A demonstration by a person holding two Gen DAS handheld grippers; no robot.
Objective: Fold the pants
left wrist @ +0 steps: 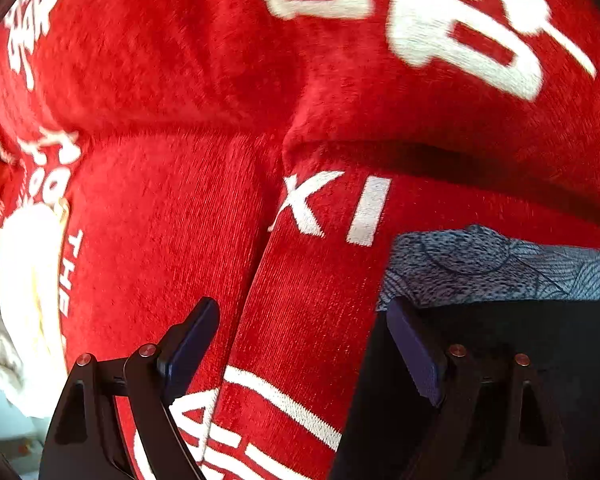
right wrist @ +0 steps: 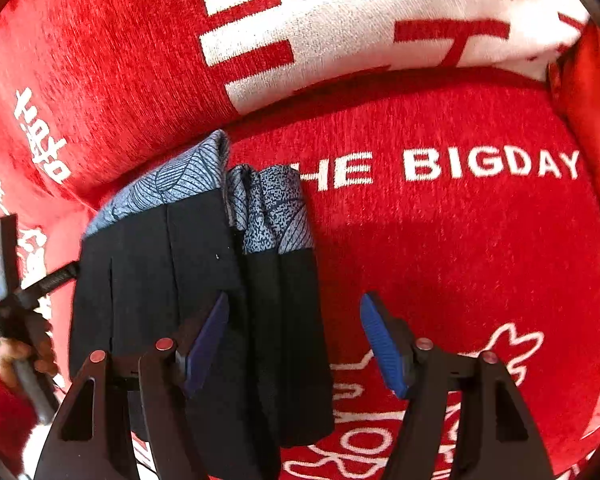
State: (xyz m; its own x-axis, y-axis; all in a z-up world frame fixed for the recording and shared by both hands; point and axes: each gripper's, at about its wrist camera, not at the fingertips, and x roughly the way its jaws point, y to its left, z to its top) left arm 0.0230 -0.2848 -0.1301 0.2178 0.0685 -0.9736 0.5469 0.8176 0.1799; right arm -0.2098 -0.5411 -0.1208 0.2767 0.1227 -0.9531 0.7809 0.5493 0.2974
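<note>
Pants are lying folded into a narrow bundle on a red blanket, showing mostly black cloth with a blue-grey leaf-print band at the far end. In the right wrist view the bundle's long axis is running from the near edge away toward the blanket's white lettering ("THE BIGDAY"), with the printed end pointing far.

The right gripper is hovering over the near part of the bundle with its blue-padded fingers spread wide, holding nothing; its left pad is sitting over the black cloth, the right pad over bare blanket.

The left gripper is likewise standing wide apart and empty, its right finger over the black cloth and its left over the blanket. Whether either is touching the fabric cannot be told.
</note>
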